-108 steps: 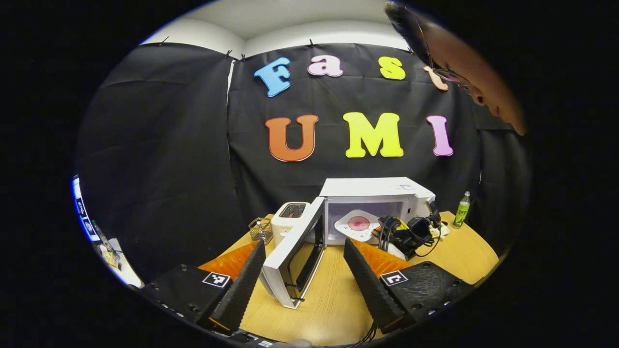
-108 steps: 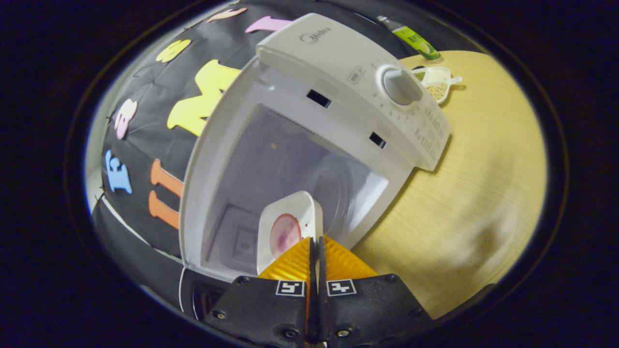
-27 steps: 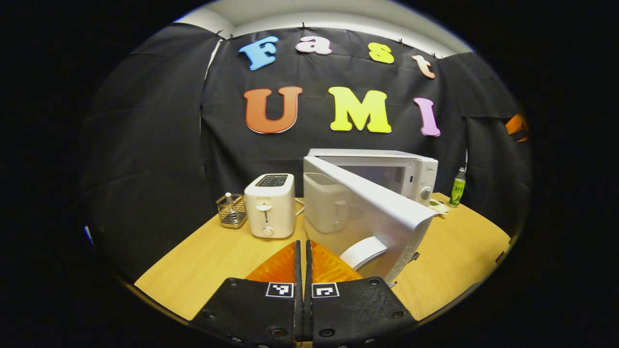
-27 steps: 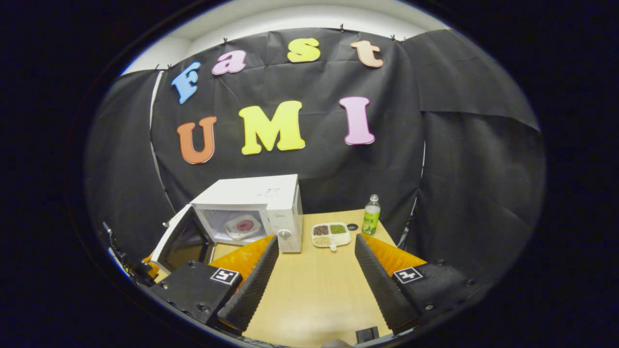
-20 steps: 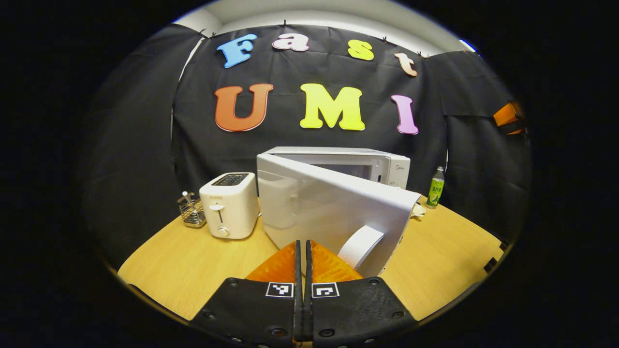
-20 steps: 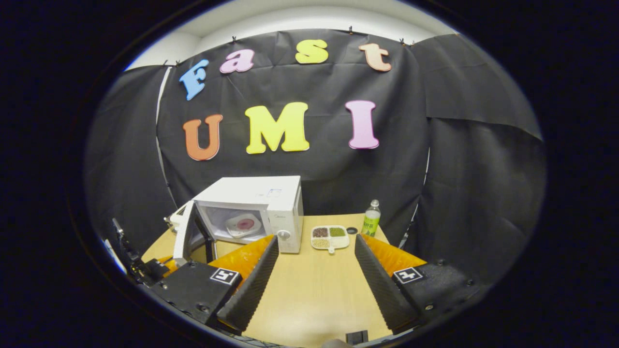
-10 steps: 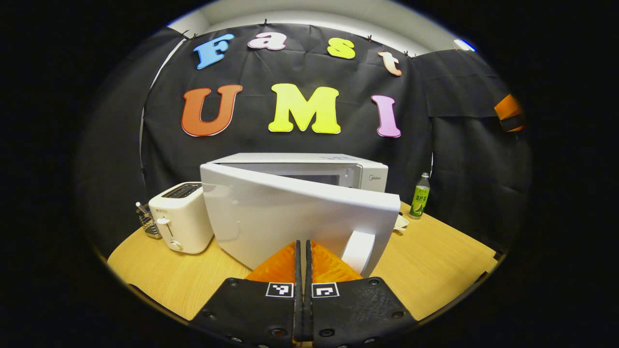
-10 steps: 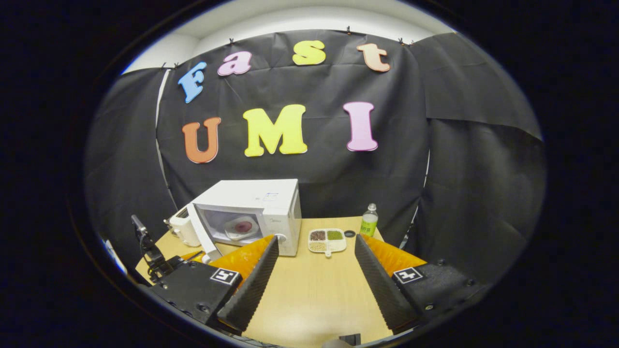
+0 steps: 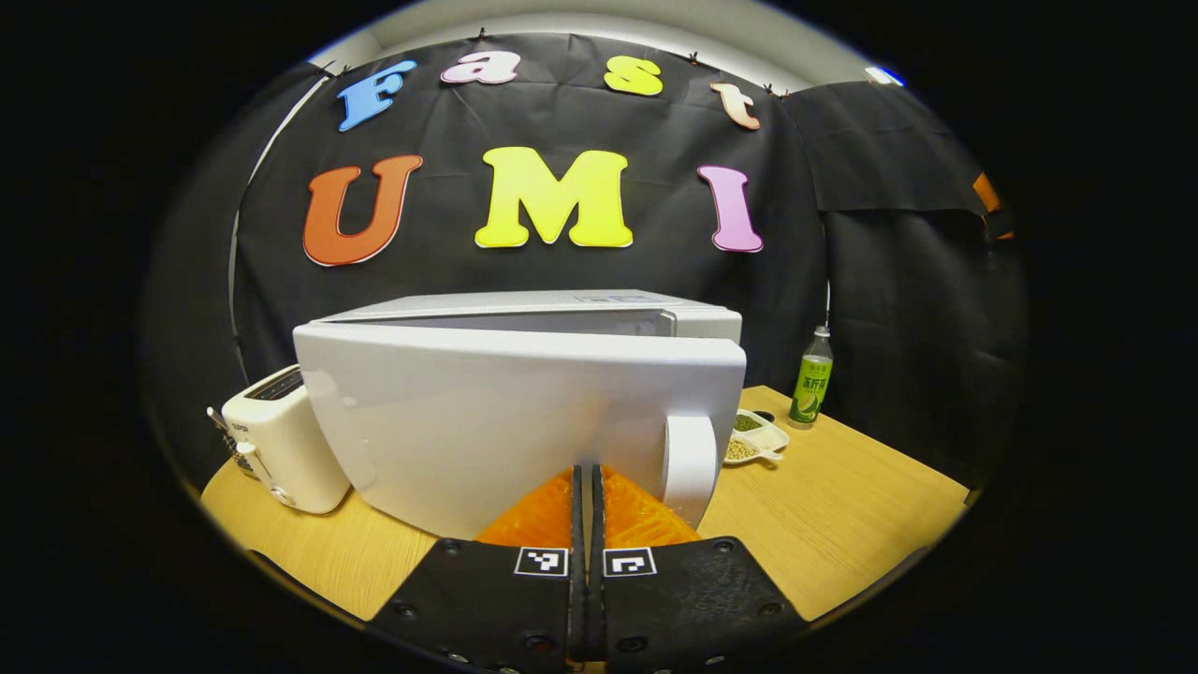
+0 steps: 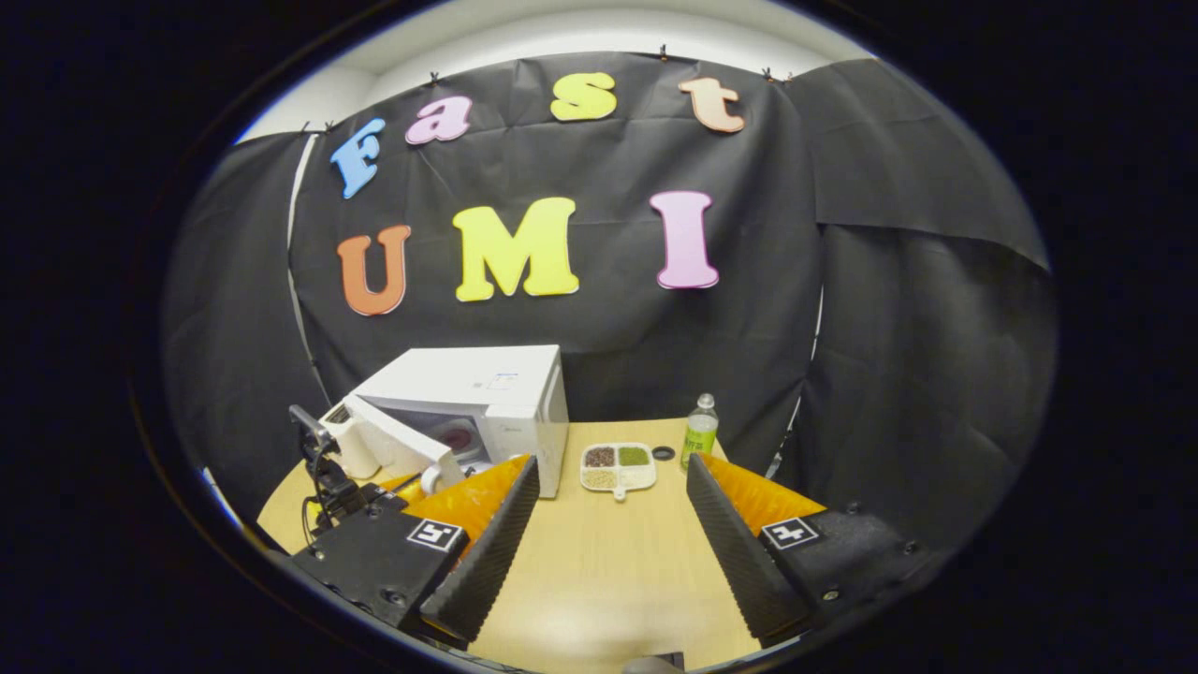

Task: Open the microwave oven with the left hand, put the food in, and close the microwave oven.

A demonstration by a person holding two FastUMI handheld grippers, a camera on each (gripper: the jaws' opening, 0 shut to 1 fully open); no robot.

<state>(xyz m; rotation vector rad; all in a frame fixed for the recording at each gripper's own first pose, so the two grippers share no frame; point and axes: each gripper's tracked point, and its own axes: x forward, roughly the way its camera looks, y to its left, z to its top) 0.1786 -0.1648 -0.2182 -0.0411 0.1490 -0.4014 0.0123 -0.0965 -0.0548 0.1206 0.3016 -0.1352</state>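
The left gripper (image 9: 588,473) had its 2 fingers pressed together with nothing between them, the tips against the outer face of the microwave door (image 9: 505,421), just left of the door's white handle (image 9: 690,461). The door stood only slightly ajar on the white microwave oven (image 10: 487,384). In the right gripper view, a plate of food (image 10: 456,437) sat inside the cavity, partly visible through the gap. The right gripper (image 10: 608,501) hung above the wooden table (image 10: 599,571) with its fingers spread wide, holding nothing. A divided snack tray (image 10: 616,465) and a green bottle (image 10: 697,432) stood right of the oven, a white toaster (image 9: 281,440) left of it.
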